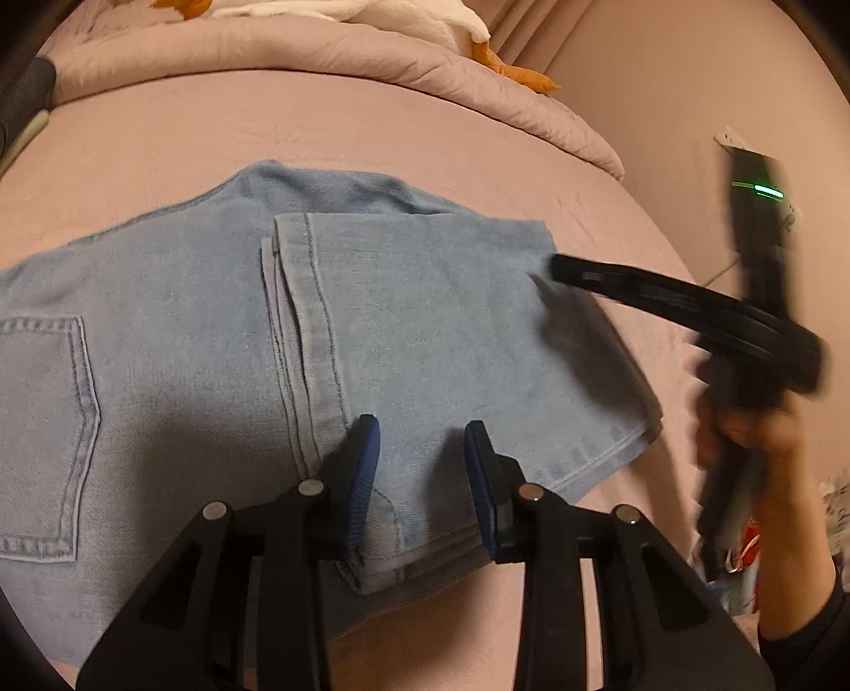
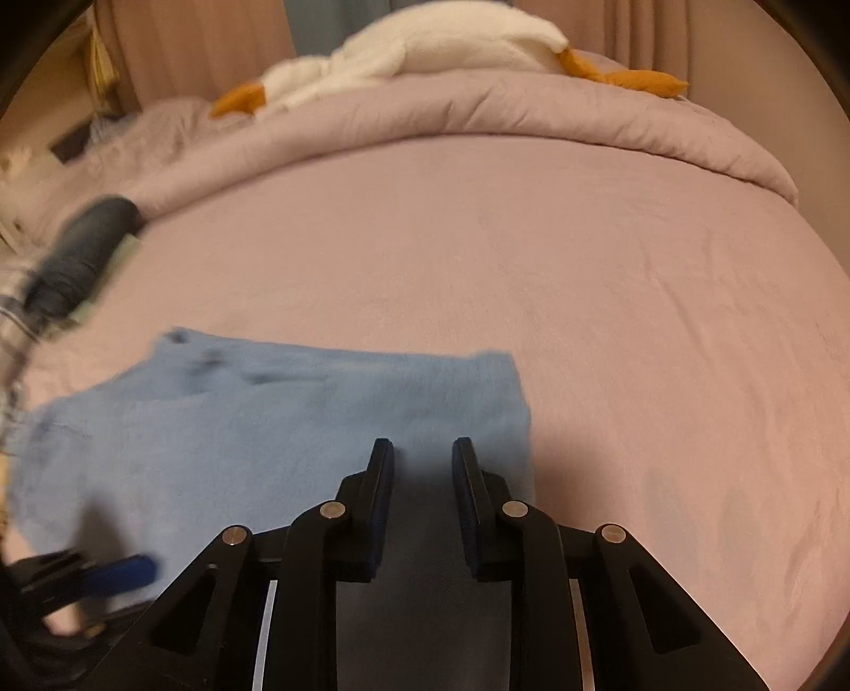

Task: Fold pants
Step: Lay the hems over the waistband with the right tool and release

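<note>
Left wrist view, far left: back pocket of the light-blue denim pants (image 1: 212,329), stitched outline plain, pocket cut off by the frame edge. Pants lie flat on the pale pink bed sheet (image 1: 265,122). Leg portion already doubled over the seat; hems lie stacked near centre.

Centre, low: left gripper (image 1: 422,452), black arms with blue ribbed pads, hangs over the near edge of the folded leg. Jaws a narrow gap apart, denim showing between them, pads not seen pressing on it. Not a grip, by my reading.

Right: right gripper (image 1: 563,268), black, blurred, tip at the far right corner of the fold. From its own view the jaws stand slightly apart over the cloth's right edge, nothing pinched.

Far right: person's hand (image 1: 754,441) on the handle, dark sleeve below.

Judgement: first fold appears done; both tools look to be settling for the next one. Next move calls for both pairs of jaws to close on all stacked layers at the right-hand end, then carry that end leftward toward the pocket.

Hard to make out: waistband out of frame; layer count at the fold edge uncertain; right wrist view smeared by blur; clutter beyond the hand unreadable. White and orange plush toy (image 2: 425,48) on the rumpled pink quilt (image 2: 478,117), far side.
</note>
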The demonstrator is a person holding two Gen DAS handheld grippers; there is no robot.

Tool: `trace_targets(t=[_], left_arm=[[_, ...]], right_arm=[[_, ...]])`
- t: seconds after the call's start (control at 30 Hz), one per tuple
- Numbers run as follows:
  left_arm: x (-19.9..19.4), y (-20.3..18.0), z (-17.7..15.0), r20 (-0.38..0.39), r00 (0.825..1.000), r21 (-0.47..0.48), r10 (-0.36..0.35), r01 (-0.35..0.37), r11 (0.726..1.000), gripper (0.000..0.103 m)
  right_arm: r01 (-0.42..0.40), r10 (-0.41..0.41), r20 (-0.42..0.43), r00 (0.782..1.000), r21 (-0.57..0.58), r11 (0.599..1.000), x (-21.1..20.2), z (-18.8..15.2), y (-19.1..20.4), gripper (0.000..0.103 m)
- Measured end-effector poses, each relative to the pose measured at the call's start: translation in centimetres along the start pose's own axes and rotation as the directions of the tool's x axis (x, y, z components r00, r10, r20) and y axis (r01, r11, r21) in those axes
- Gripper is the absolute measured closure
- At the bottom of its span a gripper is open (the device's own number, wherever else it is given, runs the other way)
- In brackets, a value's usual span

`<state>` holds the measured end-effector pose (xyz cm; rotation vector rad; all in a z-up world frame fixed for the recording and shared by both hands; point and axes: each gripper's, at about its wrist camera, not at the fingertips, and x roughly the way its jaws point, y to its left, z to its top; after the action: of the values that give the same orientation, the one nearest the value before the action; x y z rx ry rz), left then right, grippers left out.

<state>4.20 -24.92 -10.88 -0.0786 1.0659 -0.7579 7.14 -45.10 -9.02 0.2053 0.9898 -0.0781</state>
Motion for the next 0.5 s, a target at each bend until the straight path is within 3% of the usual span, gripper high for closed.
trace_targets(t=[0.1, 0.17, 0.23, 0.27, 0.33, 0.43, 0.5], left_arm=[[0.0, 0.1, 0.2, 0.004, 1.000, 0.007, -0.005, 0.005, 1.000, 0.071], [-0.3, 0.5, -0.1, 0.007, 1.000, -0.008, -0.018, 0.018, 1.000, 0.071], [-0.3, 0.6, -0.3, 0.009, 1.000, -0.015, -0.025, 0.025, 1.000, 0.071], [-0.5, 0.6, -0.4, 0.015, 1.000, -0.016, -0.026, 0.026, 1.000, 0.070], [-0.4, 0.3, -0.3, 0.018, 1.000, -0.003, -0.016, 0.016, 1.000, 0.070], [-0.7, 0.2, -0.5, 0.017, 1.000, 0.005, -0.009, 0.009, 1.000, 0.070], [-1.3, 0.5, -0.4, 0.011, 1.000, -0.028, -0.019, 0.019, 0.999, 0.070]], right_arm=[[-0.017, 0.017, 0.081, 0.997, -0.001, 1.000, -4.3, -3.2, 0.4, 0.080], [0.004, -0.003, 0.078, 0.997, -0.014, 1.000, -4.7, -5.2, 1.1, 0.080], [0.037, -0.037, 0.001, 0.999, -0.048, 0.998, -3.7, -8.2, 1.2, 0.080], [0.051, -0.049, 0.033, 0.998, -0.067, 0.996, -3.5, -9.6, 1.4, 0.080], [0.043, -0.037, 0.106, 0.994, -0.059, 0.997, -3.6, -10.5, 1.2, 0.080], [-0.008, 0.001, 0.092, 0.996, 0.076, 0.997, -3.1, -9.8, -0.1, 0.080], [-0.011, 0.003, 0.088, 0.996, 0.097, 0.995, -3.1, -9.5, -0.1, 0.079]])
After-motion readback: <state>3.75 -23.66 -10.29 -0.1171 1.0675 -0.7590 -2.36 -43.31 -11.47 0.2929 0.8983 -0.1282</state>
